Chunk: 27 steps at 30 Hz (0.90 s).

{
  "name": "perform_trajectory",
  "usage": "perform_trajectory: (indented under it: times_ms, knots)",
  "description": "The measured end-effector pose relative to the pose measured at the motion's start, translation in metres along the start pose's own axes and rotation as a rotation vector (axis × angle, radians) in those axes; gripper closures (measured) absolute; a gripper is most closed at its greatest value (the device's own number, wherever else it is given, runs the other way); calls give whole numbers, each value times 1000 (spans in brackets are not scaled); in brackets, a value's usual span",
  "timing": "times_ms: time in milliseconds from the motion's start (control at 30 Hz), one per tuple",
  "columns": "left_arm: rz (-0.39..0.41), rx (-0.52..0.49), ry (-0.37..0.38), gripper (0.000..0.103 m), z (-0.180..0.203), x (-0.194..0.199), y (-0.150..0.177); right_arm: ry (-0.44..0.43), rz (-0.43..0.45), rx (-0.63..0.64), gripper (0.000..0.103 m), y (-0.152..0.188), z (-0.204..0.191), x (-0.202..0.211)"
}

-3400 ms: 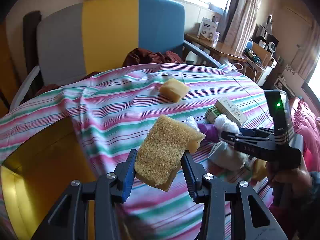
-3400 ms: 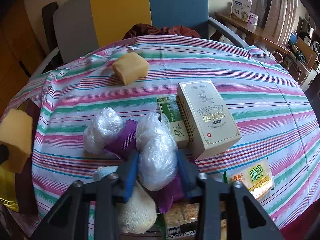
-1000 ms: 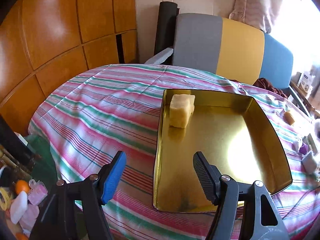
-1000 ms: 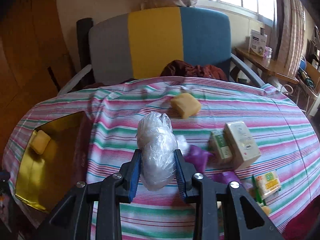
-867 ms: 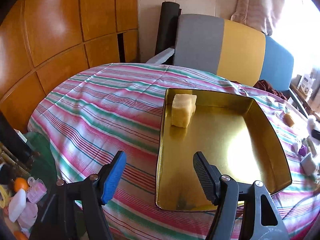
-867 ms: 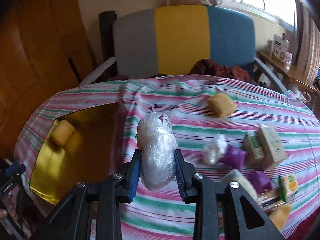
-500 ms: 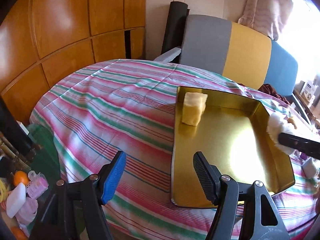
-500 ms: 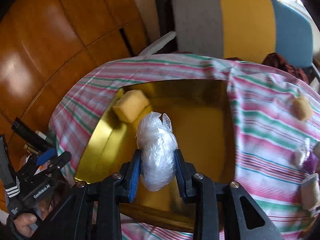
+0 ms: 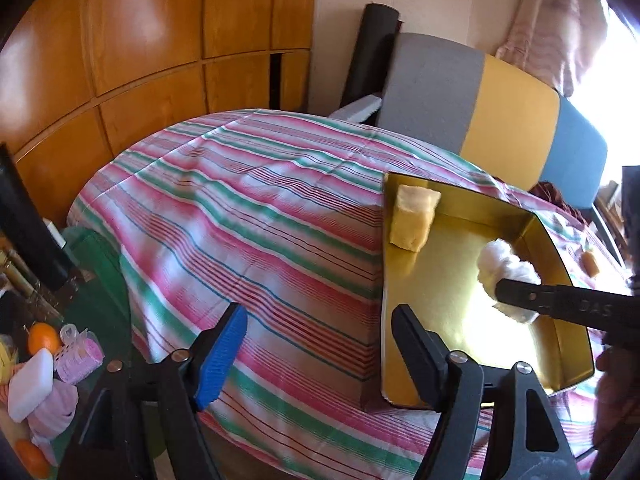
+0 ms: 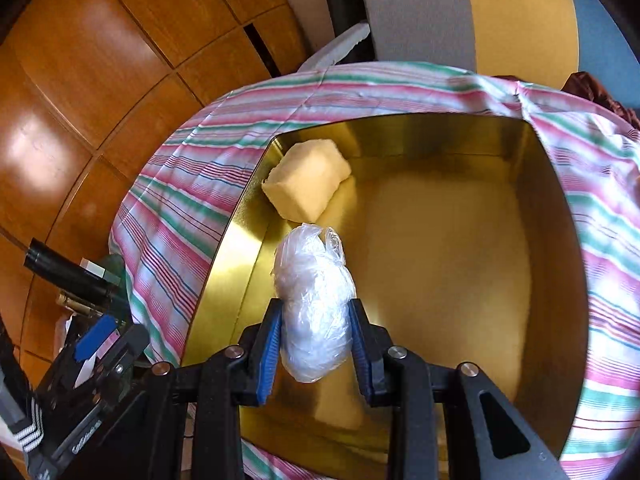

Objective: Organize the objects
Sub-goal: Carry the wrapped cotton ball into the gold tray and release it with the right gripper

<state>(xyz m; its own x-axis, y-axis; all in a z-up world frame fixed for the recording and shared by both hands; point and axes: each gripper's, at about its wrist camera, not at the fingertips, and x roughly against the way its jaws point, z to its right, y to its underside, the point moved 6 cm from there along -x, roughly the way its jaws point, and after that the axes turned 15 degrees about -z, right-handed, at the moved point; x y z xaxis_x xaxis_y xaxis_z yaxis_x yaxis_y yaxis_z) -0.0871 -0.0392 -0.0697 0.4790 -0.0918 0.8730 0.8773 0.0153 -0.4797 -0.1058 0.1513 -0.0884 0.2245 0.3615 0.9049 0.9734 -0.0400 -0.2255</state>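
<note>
A gold metal tray (image 10: 552, 184) sits on the striped tablecloth (image 9: 248, 216); it also shows in the left wrist view (image 9: 560, 248). A yellow sponge (image 10: 306, 178) lies in its far left corner, and shows in the left wrist view (image 9: 414, 216) too. My right gripper (image 10: 316, 344) is shut on a clear plastic-wrapped white bundle (image 10: 314, 300) and holds it over the tray's left side, just short of the sponge. The bundle shows in the left wrist view (image 9: 506, 280). My left gripper (image 9: 320, 344) is open and empty, off the table's left front edge.
A grey, yellow and blue chair (image 9: 480, 108) stands behind the table. Wooden panelling (image 9: 140, 52) fills the left wall. Oranges and small toiletries (image 9: 44, 360) lie low at the left. Another yellow sponge (image 9: 591, 264) lies on the cloth beyond the tray.
My right gripper has carried the wrapped bundle from the pile on the right across to above the tray. My left gripper, which let go of the sponge in the tray, has drawn back left.
</note>
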Motion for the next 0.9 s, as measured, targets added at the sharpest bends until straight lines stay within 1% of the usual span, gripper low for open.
perform_trajectory:
  times_ms: [300,367,433,467,500,600,733,900]
  knots:
    - [-6,57,-10,27,-25,-2,0,-31,-64,-63,71,-27,-16,-36]
    - [-12,64,-10,27,-27,-4,1,-76,-78,-90,69,-33,-18,-44]
    - [-18,65,-8,27,-29,-6,1,-140,-91,-128,67,-39,-20,-51]
    - [-21,64,-9,27,-29,-7,2,-181,-98,-149,61,-42,-20,-54]
    - [-23,64,-9,27,-29,-7,2,-205,-103,-164,57,-43,-20,-56]
    - [-23,64,-7,27,-31,-8,3,-245,-102,-158,54,-43,-23,-55]
    - [-22,69,-10,27,-31,-8,3,-230,-90,-134,52,-35,-21,-44]
    - [-9,54,-14,27,-27,-3,2,-129,-44,-71,51,-20,-16,-23]
